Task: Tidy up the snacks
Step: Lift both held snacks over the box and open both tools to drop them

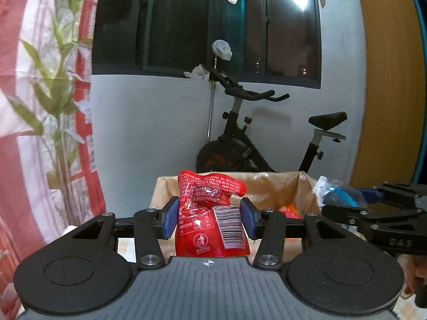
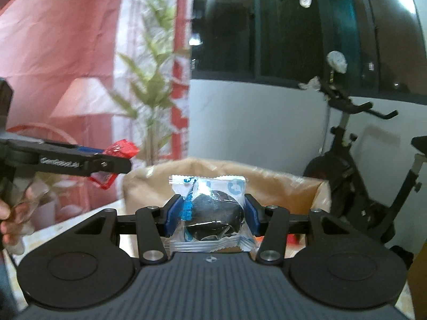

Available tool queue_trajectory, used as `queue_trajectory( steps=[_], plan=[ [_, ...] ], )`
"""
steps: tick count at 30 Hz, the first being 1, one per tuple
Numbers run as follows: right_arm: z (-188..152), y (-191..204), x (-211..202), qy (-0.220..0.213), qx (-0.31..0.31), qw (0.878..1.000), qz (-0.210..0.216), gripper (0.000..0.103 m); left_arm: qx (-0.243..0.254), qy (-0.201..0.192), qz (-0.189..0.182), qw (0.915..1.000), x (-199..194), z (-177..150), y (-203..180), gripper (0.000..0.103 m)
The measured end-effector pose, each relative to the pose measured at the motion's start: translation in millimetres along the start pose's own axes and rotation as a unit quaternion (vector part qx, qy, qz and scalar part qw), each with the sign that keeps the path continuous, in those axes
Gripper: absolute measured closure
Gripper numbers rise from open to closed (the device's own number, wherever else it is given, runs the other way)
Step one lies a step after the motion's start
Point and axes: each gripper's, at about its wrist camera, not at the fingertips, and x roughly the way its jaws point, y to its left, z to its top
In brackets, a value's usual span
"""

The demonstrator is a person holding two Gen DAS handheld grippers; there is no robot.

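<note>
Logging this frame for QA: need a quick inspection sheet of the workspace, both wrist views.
Surface: pale tabletop strip shows beside the box; most of it is hidden.
Job's things: red snack packet; clear-and-blue wrapped dark round cookie; plastic-lined cardboard box ahead, something orange inside.
Clutter: nothing seen.
Grippers: left gripper shut on the red snack packet; right gripper shut on the cookie; both held near the box.
Cables: nothing seen.
Surroundings: exercise bike, dark window, red and white printed sheet with bamboo, wooden panel.
</note>
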Motion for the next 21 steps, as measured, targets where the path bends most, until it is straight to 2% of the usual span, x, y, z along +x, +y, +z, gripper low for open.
queue_trajectory(
  steps=[4, 7, 9, 12, 17, 21],
  plan=[
    [6.5, -21.1, 32.9, 0.021, 0.020, 0.999, -0.027, 0.051, -0.002, 0.024, -0.006, 0.9997, 37.5, 4.6, -2.1, 0.051],
    [2.6, -29.8, 56.2, 0.046, 0.029, 0.998, -0.040, 0.051, 0.023, 0.042, 0.010, 0.9988, 62.1, 1.4, -5.9, 0.051],
    [-1.1, -31.9, 65.7, 0.057, 0.033, 0.997, -0.043, 0.051, 0.020, 0.052, 0.010, 0.9984, 74.0, -0.3, -5.0, 0.051],
    [-7.7, -33.1, 72.7, 0.063, 0.041, 0.996, -0.041, 0.051, 0.010, 0.055, 0.006, 0.9984, 82.5, -1.8, -0.4, 0.051],
    [-15.3, -30.4, 80.0, 0.081, 0.039, 0.995, -0.041, 0.050, 0.008, 0.068, -0.010, 0.9976, 88.1, -6.7, 7.2, 0.038],
    [-14.1, -29.5, 69.0, 0.064, 0.045, 0.996, -0.043, 0.040, -0.013, 0.070, 0.001, 0.9975, 79.7, -9.3, 15.4, 0.033]
  ],
)
